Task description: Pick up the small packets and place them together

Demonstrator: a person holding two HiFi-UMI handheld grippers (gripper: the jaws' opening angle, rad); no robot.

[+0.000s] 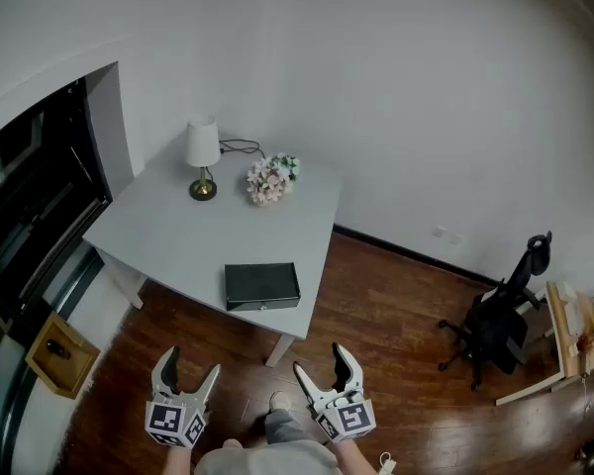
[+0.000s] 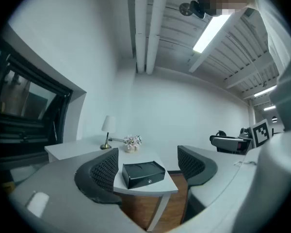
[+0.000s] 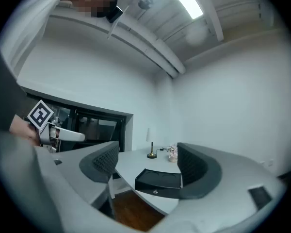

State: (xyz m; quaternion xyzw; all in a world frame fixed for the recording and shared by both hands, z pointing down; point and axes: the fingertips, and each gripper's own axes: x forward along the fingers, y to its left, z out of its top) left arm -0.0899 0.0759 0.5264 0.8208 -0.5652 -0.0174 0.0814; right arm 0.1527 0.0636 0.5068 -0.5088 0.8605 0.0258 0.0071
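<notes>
No small packets show in any view. A shut black box (image 1: 262,285) lies near the front edge of a grey table (image 1: 168,240); it also appears as the black box (image 2: 143,174) in the left gripper view and the black box (image 3: 160,181) in the right gripper view. My left gripper (image 1: 193,362) and right gripper (image 1: 321,359) hover side by side over the wooden floor, short of the table. Both are open with nothing between their jaws. The left gripper (image 2: 148,166) and the right gripper (image 3: 145,164) both face the box from a distance.
At the table's back stand a white-shaded lamp (image 1: 203,156) and a bunch of flowers (image 1: 270,179). A dark window frame (image 1: 30,206) runs along the left, with a yellow wooden box (image 1: 59,354) beneath. At the right are a black office chair (image 1: 500,315) and a wooden stand (image 1: 574,334).
</notes>
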